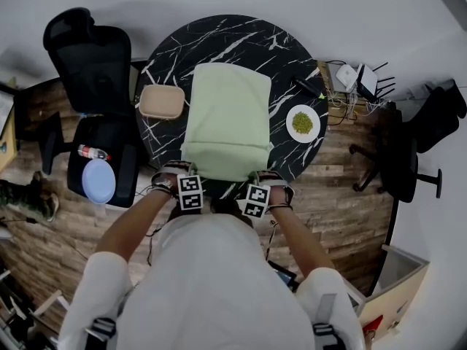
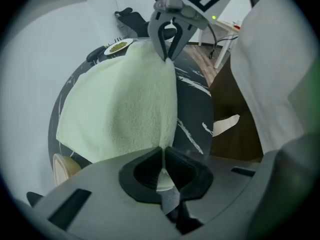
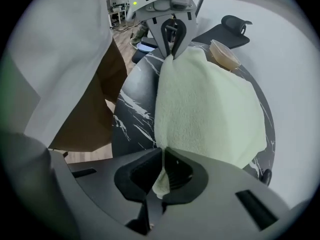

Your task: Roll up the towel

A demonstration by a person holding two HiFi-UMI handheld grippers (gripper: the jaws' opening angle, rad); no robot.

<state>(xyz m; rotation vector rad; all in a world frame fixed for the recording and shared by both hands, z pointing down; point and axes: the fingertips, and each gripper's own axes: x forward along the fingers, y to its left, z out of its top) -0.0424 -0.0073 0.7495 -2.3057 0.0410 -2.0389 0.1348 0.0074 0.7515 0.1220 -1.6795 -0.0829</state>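
A tan box [image 1: 161, 101] and plate [image 1: 302, 123] flank the towel [image 1: 228, 119]. My left gripper [image 2: 163, 156] and right gripper [image 3: 162, 156] clamp its near corners.

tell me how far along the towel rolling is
Done: the green towel lies spread flat on the black table. In hand: the left claw and right claw are each shut on a near corner of it. Left: all the rolling; no turn of cloth has formed, so the near edge must be curled over and rolled toward the far edge.
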